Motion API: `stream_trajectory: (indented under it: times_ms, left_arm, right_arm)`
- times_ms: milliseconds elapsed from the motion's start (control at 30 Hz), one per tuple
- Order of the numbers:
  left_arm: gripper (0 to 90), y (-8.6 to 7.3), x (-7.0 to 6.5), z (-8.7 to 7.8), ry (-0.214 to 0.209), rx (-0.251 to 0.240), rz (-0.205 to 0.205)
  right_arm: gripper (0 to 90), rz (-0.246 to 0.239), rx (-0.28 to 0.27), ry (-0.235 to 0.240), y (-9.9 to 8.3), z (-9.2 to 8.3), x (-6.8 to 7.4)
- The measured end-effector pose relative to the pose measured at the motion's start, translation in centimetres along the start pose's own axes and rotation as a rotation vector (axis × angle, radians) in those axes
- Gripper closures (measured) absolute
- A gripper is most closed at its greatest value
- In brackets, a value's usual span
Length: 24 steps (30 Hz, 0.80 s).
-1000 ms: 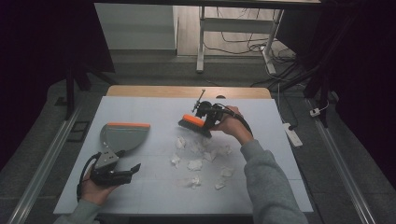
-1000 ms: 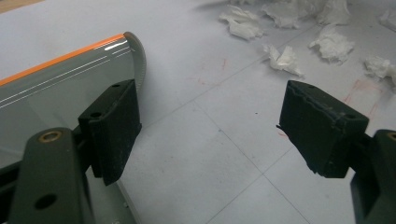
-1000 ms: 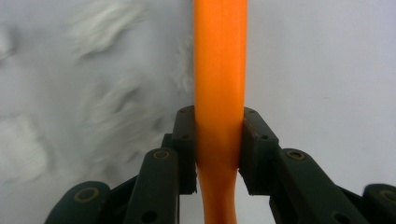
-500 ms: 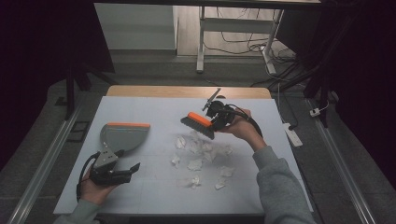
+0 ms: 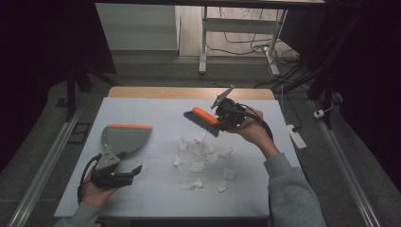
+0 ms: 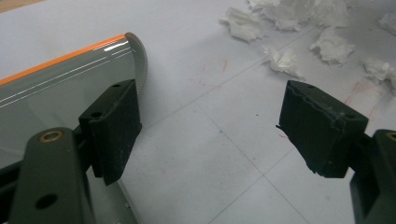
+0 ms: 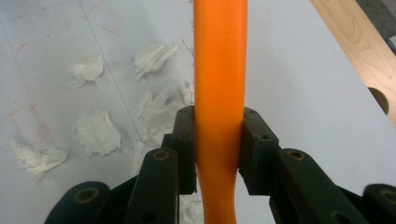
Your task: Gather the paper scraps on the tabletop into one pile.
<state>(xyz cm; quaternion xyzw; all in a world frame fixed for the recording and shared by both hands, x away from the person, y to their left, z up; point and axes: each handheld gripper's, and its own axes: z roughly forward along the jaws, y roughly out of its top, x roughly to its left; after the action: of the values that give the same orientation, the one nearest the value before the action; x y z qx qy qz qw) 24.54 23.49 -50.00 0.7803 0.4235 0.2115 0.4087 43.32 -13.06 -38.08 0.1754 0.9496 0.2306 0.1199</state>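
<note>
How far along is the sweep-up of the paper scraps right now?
Done: the right gripper is shut on the orange brush, held above the table. In hand: the left gripper waits open beside the dustpan. Left: all paper scraps lie scattered on the table, none in the dustpan.

Dim room, table softly lit from above; close views slightly blurred.
</note>
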Motion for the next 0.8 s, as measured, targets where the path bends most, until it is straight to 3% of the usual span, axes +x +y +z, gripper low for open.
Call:
stream_trajectory:
  times_ms: [300,467,667,800]
  left_arm:
    - [21.2,0.0,0.1,-0.1,0.002,-0.002,-0.002]
    - [21.3,0.0,0.1,-0.1,0.003,-0.004,-0.003]
    - [21.3,0.0,0.0,-0.1,0.003,-0.002,0.002]
    - [21.3,-0.1,0.1,-0.1,0.005,-0.006,0.000]
  right_arm:
    - [69.9,0.016,0.004,0.013,1.5,1.3,1.3]
    - [69.9,0.068,-0.026,0.061,3.3,2.8,2.7]
    - [69.9,0.124,-0.003,0.164,5.7,6.8,5.2]
    - [69.9,0.175,0.030,0.209,6.8,9.9,5.6]
